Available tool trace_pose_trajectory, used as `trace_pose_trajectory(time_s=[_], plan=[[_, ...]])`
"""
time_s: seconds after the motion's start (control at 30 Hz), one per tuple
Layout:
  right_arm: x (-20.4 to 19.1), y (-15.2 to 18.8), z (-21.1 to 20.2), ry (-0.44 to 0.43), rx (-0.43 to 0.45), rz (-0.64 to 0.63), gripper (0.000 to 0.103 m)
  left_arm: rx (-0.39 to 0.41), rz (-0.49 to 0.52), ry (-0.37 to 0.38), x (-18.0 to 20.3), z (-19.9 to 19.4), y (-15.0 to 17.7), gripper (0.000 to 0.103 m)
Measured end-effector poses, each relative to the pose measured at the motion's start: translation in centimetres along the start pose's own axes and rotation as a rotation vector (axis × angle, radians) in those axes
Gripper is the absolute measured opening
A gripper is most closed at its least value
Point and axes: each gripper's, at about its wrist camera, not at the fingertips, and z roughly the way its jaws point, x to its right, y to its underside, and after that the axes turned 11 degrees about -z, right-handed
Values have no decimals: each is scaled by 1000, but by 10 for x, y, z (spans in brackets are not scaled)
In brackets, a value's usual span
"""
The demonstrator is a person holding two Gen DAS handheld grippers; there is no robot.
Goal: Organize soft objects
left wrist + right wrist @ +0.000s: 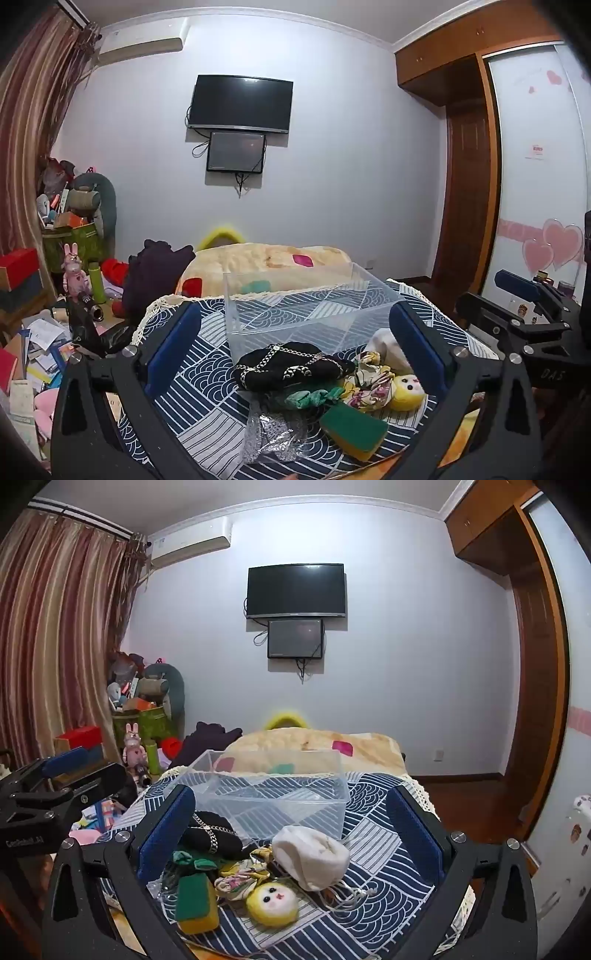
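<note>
the clear plastic bin [314, 306] sits bare on the patterned cloth [207, 369], with the soft things piled just before it: black pouch [291, 363], sponge [352, 428], yellow doll [271, 904]. both the left hand-held gripper [295, 350] and right hand-held gripper [291, 834] gape wide, holding nothing. only the right view shows the white drawstring bag [314, 856] whole.

"das" on right tongs [553, 374]

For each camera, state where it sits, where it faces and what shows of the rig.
Left wrist: on the left tongs, facing the clear bin and TV wall; its open blue fingers and the right tongs show.
Right wrist: on the right tongs, same facing; the left tongs show.
Shared: bin, doll, sponge, TV.
</note>
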Motion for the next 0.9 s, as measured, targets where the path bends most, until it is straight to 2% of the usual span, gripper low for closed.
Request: trace_pose_trajectory(time_s=[0.17,0.9], plan=[[0,0,0,3,-1,2,103,-1,41,10,11,1,-1,103],[0,-4,-8,-8,13,19,103,18,30,41,9,-6,-1,103]])
